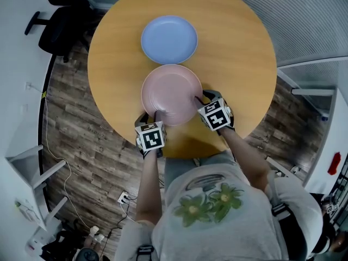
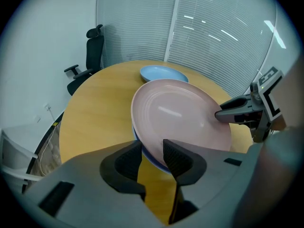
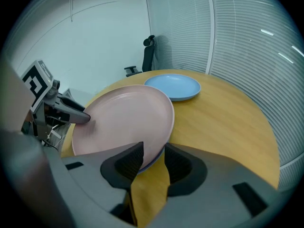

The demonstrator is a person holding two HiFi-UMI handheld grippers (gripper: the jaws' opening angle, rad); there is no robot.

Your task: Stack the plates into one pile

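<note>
A pink plate (image 1: 171,94) hangs tilted over the near part of the round wooden table (image 1: 239,48). Under it shows the blue rim of a second plate (image 2: 151,158), also seen in the right gripper view as a blue rim (image 3: 154,161). My left gripper (image 1: 156,115) is shut on the near left edge of this pair, and my right gripper (image 1: 200,99) is shut on the near right edge. In each gripper view the jaws clamp the pink plate (image 2: 180,115) (image 3: 123,118) at its rim. Farther out on the table lies a separate light blue plate (image 1: 169,38) (image 2: 163,73) (image 3: 173,86).
A black office chair (image 1: 60,31) (image 2: 92,56) stands beyond the table's far left side. Slatted blinds (image 2: 213,37) line the wall behind the table. White furniture (image 1: 32,173) and cables lie on the wood floor at the left.
</note>
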